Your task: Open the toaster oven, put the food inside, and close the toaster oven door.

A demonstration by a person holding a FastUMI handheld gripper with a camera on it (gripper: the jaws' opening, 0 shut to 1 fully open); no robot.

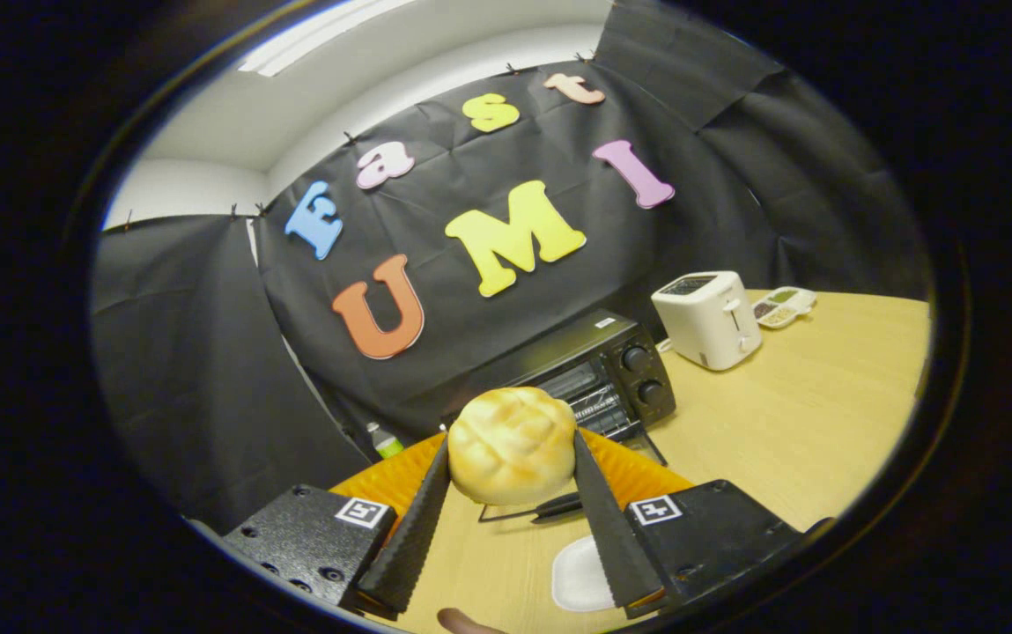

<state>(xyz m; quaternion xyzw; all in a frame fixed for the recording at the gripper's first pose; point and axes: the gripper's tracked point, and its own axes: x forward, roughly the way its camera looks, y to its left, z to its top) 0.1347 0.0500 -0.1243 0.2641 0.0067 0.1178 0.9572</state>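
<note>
Golden-brown and crackle-topped, the bun (513, 445) sits clamped between my two serrated black fingers (413, 528), one pressing its left flank and the other its right, so my gripper (512, 462) is closed on it and holding it above the table. The fingers rise from the lower middle of the frame and converge toward the bun at centre, each backed by a black block bearing a small square marker. The whole tool is tilted, so the pale wooden table (805, 414) slopes up toward the right of the frame. Just behind and below the bun I see an orange ridged plate (391, 480), its rim showing on both sides of the fingers. Beyond the bun, a little right of centre, stands the black toaster oven (602, 374) with two knobs on its right face; its glass door (558, 506) hangs open, dropped forward toward me, the handle showing under the bun. Farther right on the table is a white pop-up toaster (708, 319), and past it a small white dish (785, 305) of something I cannot make out. A white object (578, 577) lies on the table between my fingers' bases, and a fingertip (461, 622) shows at the very bottom.
</note>
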